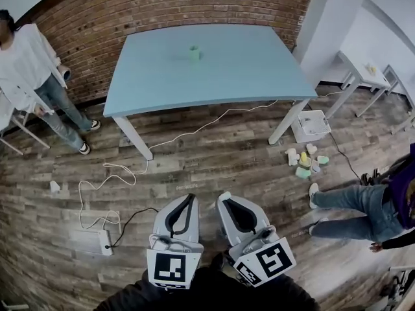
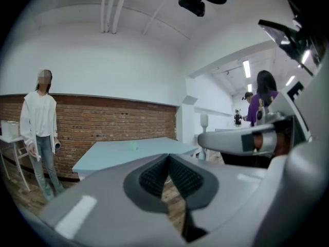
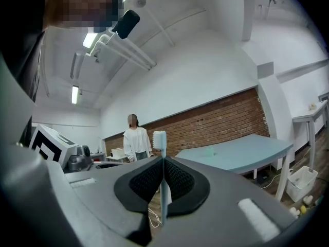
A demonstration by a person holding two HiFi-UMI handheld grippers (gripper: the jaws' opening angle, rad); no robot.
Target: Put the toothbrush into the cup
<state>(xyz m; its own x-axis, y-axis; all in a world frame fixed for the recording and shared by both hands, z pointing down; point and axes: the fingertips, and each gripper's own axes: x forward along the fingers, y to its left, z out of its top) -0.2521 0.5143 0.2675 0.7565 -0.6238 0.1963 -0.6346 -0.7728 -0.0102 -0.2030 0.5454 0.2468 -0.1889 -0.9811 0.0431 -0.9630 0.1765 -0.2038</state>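
The toothbrush (image 3: 160, 139) stands upright in the right gripper (image 3: 163, 161). Its jaws are pressed together on the pale handle, the bristle head pokes out at 12 o'clock above the dark ribbed pads, and the handle's lower end runs on toward 6 o'clock below them. The left gripper (image 2: 168, 156) holds nothing: its jaws meet at the tips, and only wooden floor (image 1: 214, 154) shows through the slit beneath. In the head view both grippers sit side by side at 6 o'clock, close to the person's body, pointing up the frame (their marker cubes face the camera). The small green cup (image 1: 194, 54) stands alone on the light blue worktop (image 1: 259, 70) at 12 o'clock, well apart from them, with a stretch of floor between. In the right gripper view the cup lies at about 3 o'clock of the bristle head and slightly lower, far behind it. A person in a white top (image 1: 26, 63) stands at 10 o'clock by the brick wall (image 1: 162, 11), and another in jeans (image 1: 363, 206) sits on the floor at 4 o'clock. A white cable (image 1: 194, 129) trails from under the worktop to a power strip (image 1: 104, 241) at 8 o'clock.
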